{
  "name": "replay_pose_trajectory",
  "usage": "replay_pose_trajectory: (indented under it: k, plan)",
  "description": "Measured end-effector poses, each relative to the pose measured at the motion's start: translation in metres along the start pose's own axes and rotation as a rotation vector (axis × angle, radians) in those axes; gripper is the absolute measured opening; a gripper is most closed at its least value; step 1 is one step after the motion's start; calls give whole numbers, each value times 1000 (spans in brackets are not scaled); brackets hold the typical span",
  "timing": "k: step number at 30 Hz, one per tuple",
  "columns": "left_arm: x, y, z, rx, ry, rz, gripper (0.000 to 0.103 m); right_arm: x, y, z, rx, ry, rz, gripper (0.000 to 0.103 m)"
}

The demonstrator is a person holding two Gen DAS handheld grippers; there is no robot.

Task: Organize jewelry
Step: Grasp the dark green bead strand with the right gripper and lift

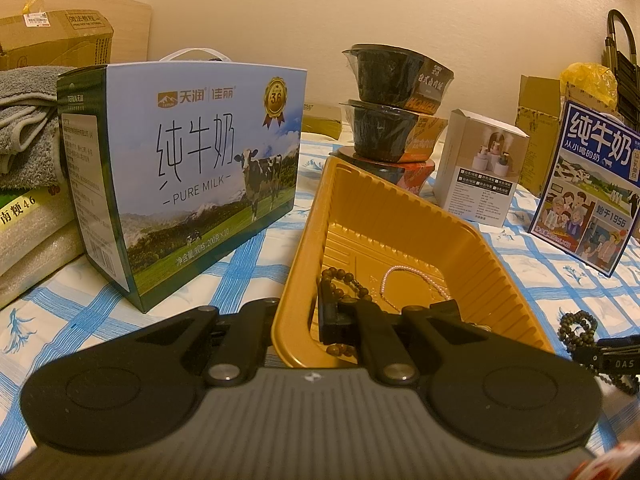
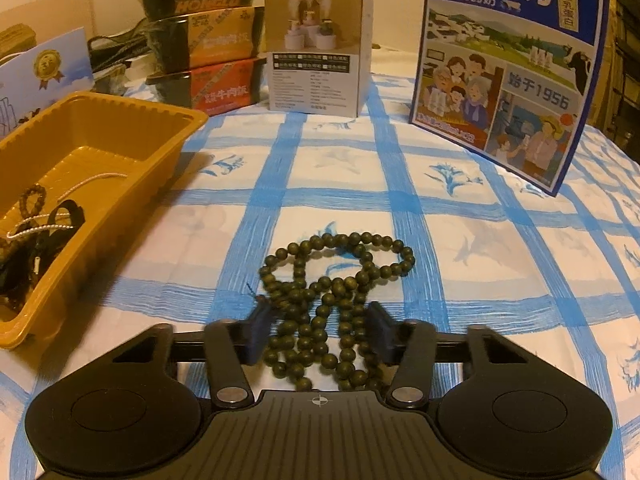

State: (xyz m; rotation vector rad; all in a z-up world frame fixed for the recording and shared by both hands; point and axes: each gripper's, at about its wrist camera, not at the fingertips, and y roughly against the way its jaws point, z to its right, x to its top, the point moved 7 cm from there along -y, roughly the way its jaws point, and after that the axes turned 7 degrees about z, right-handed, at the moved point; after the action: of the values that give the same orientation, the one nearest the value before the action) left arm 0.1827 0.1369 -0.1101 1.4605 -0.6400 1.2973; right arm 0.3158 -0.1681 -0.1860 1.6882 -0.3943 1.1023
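A gold plastic tray (image 1: 496, 264) (image 2: 168, 120) lies on the blue-checked cloth. In it lie a brown bead bracelet (image 1: 344, 280) and a pale pearl strand (image 1: 416, 276). My left gripper (image 1: 384, 316) reaches into the tray's near end, its fingers apart around the jewelry; what they touch is hidden. A long dark green bead necklace (image 2: 336, 276) lies coiled on the cloth right of the tray. My right gripper (image 2: 320, 332) is open, its fingers on either side of the necklace's near loops. The necklace also shows in the left wrist view (image 1: 580, 328).
A Pure Milk carton (image 1: 188, 184) stands left of the tray. Stacked black meal bowls (image 1: 396, 112), a small white box (image 2: 316, 52) and a blue milk carton (image 2: 508, 68) stand behind. Folded towels (image 1: 24, 120) lie far left.
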Motion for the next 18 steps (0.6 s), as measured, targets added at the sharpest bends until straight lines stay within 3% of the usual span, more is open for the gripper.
replay_pose_trajectory:
  k: [3, 10, 18]
  plan:
    - [0, 0, 0, -1, -1, 0, 6, 0, 1, -4, 20, 13, -4, 17]
    - [0, 0, -1, -2, -1, -3, 6, 7, 12, -4, 32, 7, 22, 14]
    - [1, 1, 0, -6, 0, 1, 6, 68, 54, 14, 45, -11, 145, 14]
